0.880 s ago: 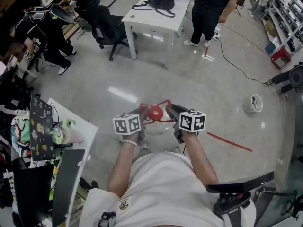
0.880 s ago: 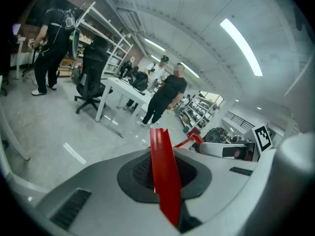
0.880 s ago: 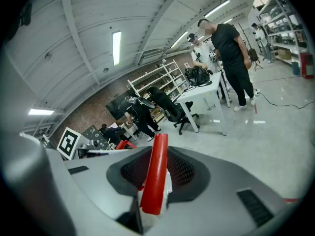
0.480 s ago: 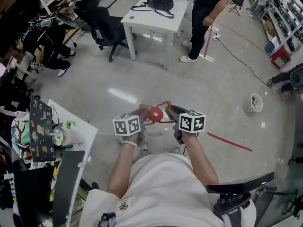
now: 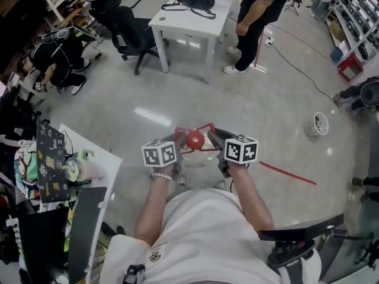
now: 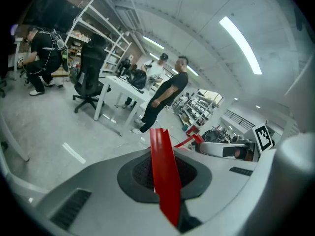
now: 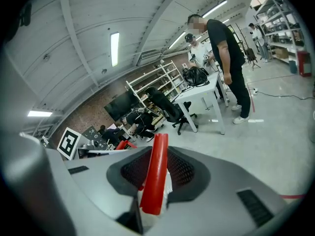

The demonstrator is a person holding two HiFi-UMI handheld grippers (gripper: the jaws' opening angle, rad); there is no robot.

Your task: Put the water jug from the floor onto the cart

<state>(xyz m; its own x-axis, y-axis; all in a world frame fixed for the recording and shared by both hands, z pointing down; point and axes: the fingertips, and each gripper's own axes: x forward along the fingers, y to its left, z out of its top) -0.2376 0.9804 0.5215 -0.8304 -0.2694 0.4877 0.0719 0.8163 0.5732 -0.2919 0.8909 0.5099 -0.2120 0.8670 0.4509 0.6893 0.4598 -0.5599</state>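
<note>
The water jug is clear with a red cap and thin red handle straps. In the head view it hangs between my two grippers, just in front of the person's body, over the grey floor. My left gripper is shut on the left strap of the red handle. My right gripper is shut on the right strap. In each gripper view the red strap runs straight up out of the closed pads, and the other gripper's marker cube shows beside it. Most of the jug's body is hidden under the grippers.
A white table with a black bag stands ahead, with a person beside it and a black office chair to its left. A desk with clutter lies at the left. A red floor line, a white bucket and a black frame lie at the right.
Both grippers and the jug stay in the same place. The standing person has stepped a little along the white table, and the crouching person at the left has shifted.
</note>
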